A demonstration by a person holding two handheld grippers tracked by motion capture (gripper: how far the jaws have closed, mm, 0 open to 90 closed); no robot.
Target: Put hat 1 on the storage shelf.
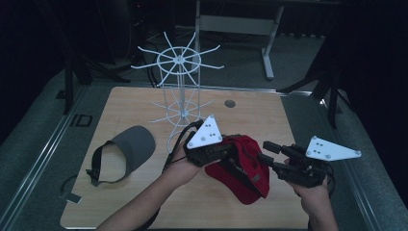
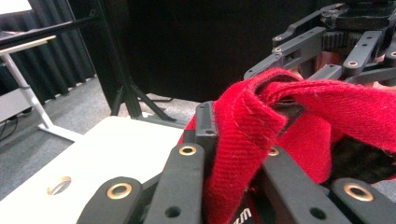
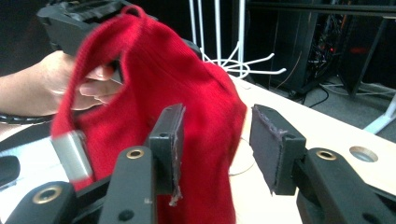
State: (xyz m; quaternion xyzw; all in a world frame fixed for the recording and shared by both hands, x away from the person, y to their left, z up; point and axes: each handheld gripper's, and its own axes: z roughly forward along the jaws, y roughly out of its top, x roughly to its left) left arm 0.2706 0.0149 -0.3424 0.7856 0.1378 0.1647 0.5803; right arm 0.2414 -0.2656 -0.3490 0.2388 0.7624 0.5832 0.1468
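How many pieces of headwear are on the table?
2: a red cap between the grippers near the front edge, held by the left gripper, and a grey visor lying at the left.

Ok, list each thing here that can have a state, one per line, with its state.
red cap: lifted at its back strap, its lower part at the table
left gripper: shut on the red cap's strap
right gripper: open, cap fabric between the pads, not pressed
grey visor: lying flat on the table, untouched
white wire rack: upright, hooks bare
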